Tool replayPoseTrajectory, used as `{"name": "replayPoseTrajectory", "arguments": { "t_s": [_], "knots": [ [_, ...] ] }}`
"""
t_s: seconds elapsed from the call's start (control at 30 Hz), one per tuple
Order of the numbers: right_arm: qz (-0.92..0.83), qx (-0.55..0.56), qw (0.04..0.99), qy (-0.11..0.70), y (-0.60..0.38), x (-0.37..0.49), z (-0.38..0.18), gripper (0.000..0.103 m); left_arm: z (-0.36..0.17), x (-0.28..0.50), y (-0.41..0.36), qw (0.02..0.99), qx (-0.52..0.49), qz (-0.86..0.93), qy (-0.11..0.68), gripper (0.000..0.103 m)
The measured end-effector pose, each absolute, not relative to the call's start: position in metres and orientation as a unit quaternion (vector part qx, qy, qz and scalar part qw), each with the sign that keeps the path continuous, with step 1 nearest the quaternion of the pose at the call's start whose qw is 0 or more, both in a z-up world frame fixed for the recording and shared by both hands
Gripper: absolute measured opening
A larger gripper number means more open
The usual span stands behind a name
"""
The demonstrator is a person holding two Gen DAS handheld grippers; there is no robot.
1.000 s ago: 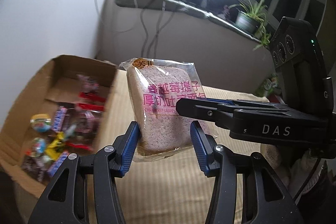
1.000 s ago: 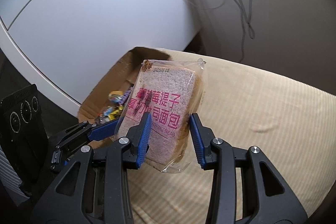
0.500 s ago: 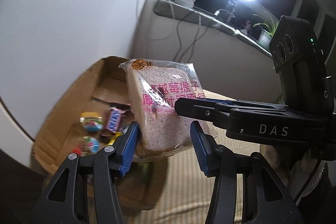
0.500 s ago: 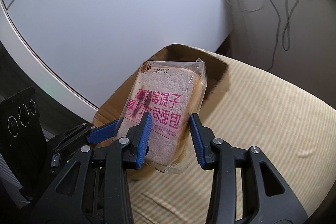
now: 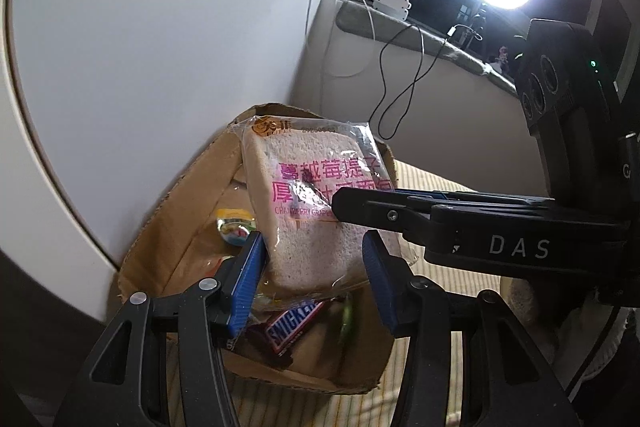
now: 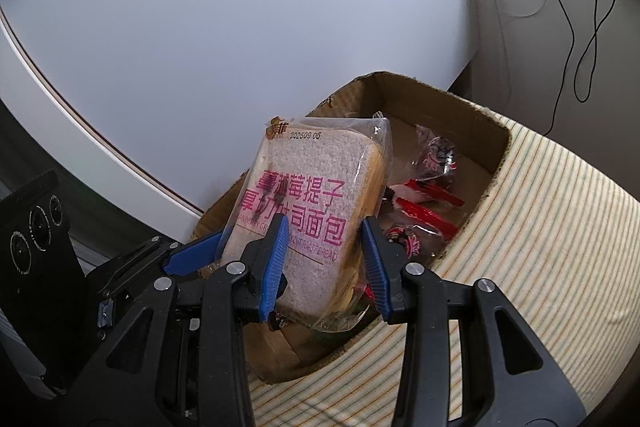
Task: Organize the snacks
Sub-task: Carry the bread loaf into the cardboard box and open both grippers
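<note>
Both claws are holding one bag of sliced bread (image 5: 316, 207) in the air above an open cardboard box (image 5: 180, 227). The left claw (image 5: 314, 279) is gripping the bag's lower part, its blue pads sitting against either edge. The right claw (image 6: 323, 259) is reaching in from the other side and is pinching the same bag across its printed face. The bag is standing nearly upright, tilted slightly, with pink lettering showing. The box is resting on a striped cloth (image 6: 560, 267) beside a white wall. Inside it, a chocolate bar (image 5: 294, 325), a round sweet (image 5: 236, 227) and red-wrapped snacks (image 6: 428, 203) are lying loose.
</note>
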State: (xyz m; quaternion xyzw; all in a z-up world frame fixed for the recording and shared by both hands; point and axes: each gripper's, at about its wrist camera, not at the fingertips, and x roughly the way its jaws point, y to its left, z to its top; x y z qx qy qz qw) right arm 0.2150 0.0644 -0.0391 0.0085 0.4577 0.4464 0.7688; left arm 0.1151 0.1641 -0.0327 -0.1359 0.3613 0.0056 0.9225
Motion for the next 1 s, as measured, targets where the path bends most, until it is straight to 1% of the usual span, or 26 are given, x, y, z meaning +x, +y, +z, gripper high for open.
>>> {"name": "replayPoseTrajectory", "arguments": {
  "t_s": [0.37,0.63,0.67,0.7,0.77,0.8,0.87,0.93,1.0],
  "knots": [
    [0.444,-0.001,0.769,0.46,0.07,0.217,-0.042,0.04,-0.032,0.111,0.164,0.925,-0.107,0.033,0.362,0.048],
    [0.437,-0.018,0.778,0.451,0.065,0.213,-0.039,0.041,-0.033,0.107,0.166,0.925,-0.108,0.041,0.362,0.049],
    [0.436,-0.02,0.78,0.449,0.064,0.213,-0.038,0.047,-0.034,0.104,0.167,0.925,-0.108,0.043,0.361,0.051],
    [0.434,-0.022,0.782,0.447,0.063,0.211,-0.037,0.056,-0.033,0.103,0.167,0.925,-0.109,0.043,0.361,0.051],
    [0.432,-0.024,0.787,0.439,0.062,0.209,-0.036,0.064,-0.032,0.1,0.167,0.926,-0.107,0.045,0.36,0.052],
    [0.431,-0.027,0.79,0.435,0.06,0.208,-0.034,0.064,-0.032,0.099,0.166,0.926,-0.105,0.046,0.359,0.053],
    [0.427,-0.032,0.796,0.429,0.059,0.205,-0.032,0.065,-0.031,0.095,0.167,0.926,-0.105,0.051,0.358,0.063],
    [0.422,-0.041,0.803,0.419,0.056,0.201,-0.029,0.069,-0.029,0.091,0.168,0.927,-0.108,0.053,0.356,0.063],
    [0.418,-0.048,0.812,0.405,0.052,0.196,-0.025,0.076,-0.028,0.088,0.167,0.927,-0.11,0.054,0.354,0.064]
  ]
}}
